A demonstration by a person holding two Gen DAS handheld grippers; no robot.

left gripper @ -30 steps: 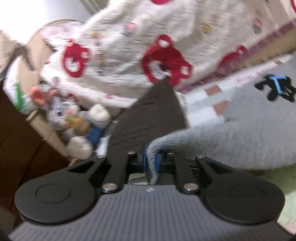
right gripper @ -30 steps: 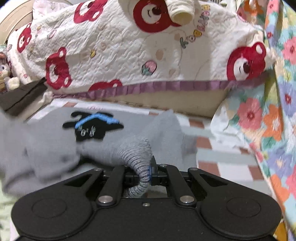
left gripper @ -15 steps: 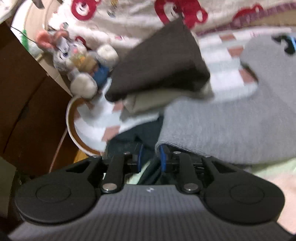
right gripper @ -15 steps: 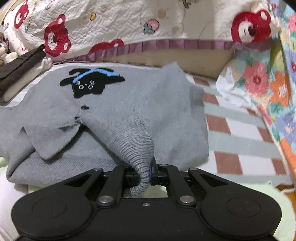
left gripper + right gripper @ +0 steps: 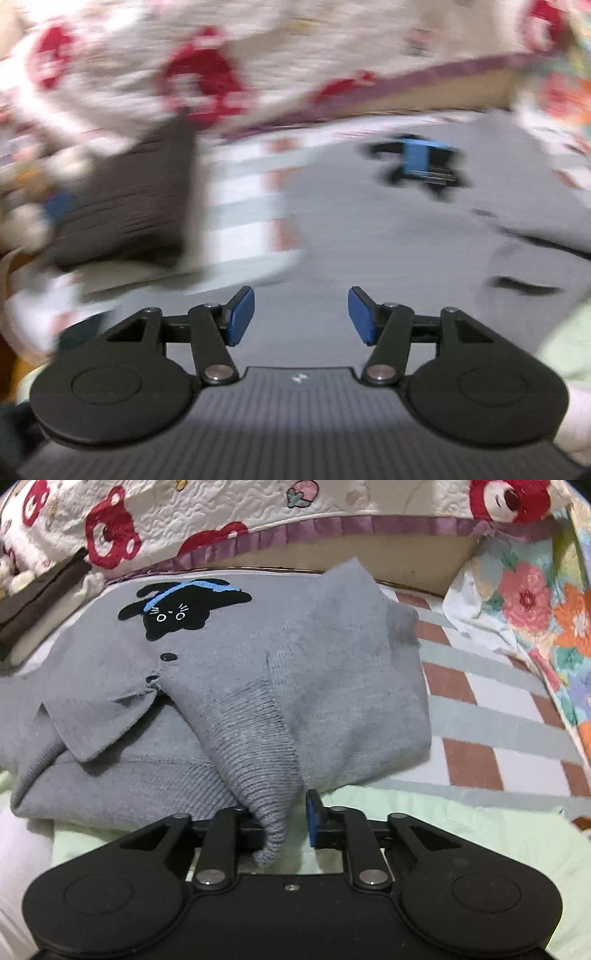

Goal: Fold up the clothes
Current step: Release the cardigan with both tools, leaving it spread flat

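A grey knit sweater (image 5: 332, 657) with a black cat patch (image 5: 184, 605) lies folded on the bed, its sleeve drawn across the body toward me. The ribbed cuff (image 5: 266, 775) hangs between the fingers of my right gripper (image 5: 286, 827), which is open; the cuff rests against the left finger and a gap shows at the right blue pad (image 5: 314, 819). In the blurred left wrist view my left gripper (image 5: 301, 317) is wide open and holds nothing, just above the sweater (image 5: 369, 240), with the cat patch (image 5: 417, 166) farther ahead.
A dark brown folded garment (image 5: 40, 590) (image 5: 125, 206) sits left of the sweater. A white quilt with red bears (image 5: 221, 513) rises behind. Floral fabric (image 5: 535, 602) borders the right. The checked sheet (image 5: 480, 709) and a light green cloth (image 5: 443, 830) lie near me.
The sweater has come down flat onto the bed. My left gripper let go of it, opened wide and swung right. My right gripper's jaws parted off the cuff.
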